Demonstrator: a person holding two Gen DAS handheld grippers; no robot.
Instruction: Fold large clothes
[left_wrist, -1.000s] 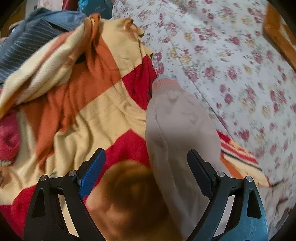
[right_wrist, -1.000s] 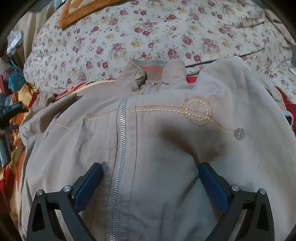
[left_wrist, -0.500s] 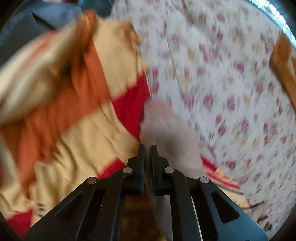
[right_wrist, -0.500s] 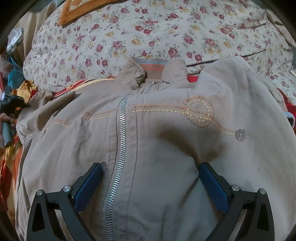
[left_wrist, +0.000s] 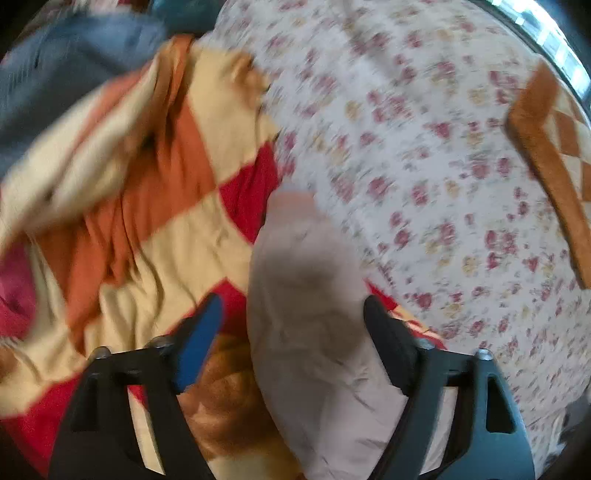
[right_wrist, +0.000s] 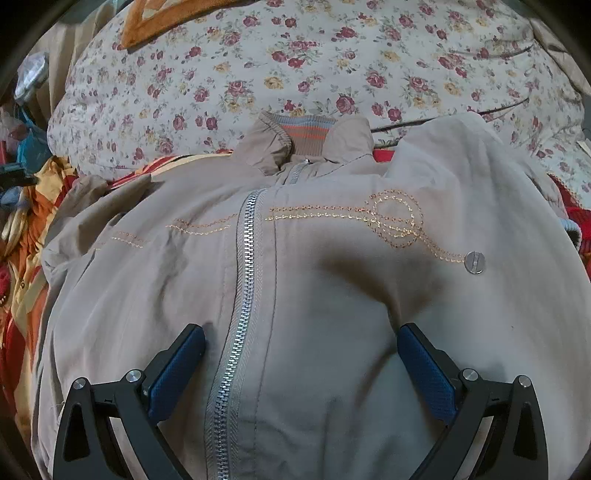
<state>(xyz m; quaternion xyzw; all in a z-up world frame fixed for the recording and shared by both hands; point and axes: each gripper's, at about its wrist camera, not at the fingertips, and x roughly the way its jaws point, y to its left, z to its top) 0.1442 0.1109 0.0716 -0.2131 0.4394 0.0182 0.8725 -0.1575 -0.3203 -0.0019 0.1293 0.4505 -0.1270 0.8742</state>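
A beige zip-up jacket (right_wrist: 332, 295) lies face up on the bed, zipper closed, collar toward the floral quilt. My right gripper (right_wrist: 301, 350) is open just above its lower front, its jaws on either side of the zipper (right_wrist: 240, 295). In the left wrist view one beige sleeve (left_wrist: 306, 295) stretches away toward its striped cuff. My left gripper (left_wrist: 291, 314) is open, its jaws either side of the sleeve, holding nothing. The left view is motion-blurred.
A red, orange and cream checked blanket (left_wrist: 155, 206) lies under and left of the jacket. A floral quilt (right_wrist: 295, 55) rises behind the collar. Blue striped cloth (left_wrist: 74, 62) sits at the far left, an orange patterned cushion (left_wrist: 550, 147) at the right.
My left gripper shut half a second ago and has opened again around the sleeve. The sleeve shifted slightly. My right gripper has stayed open and still.
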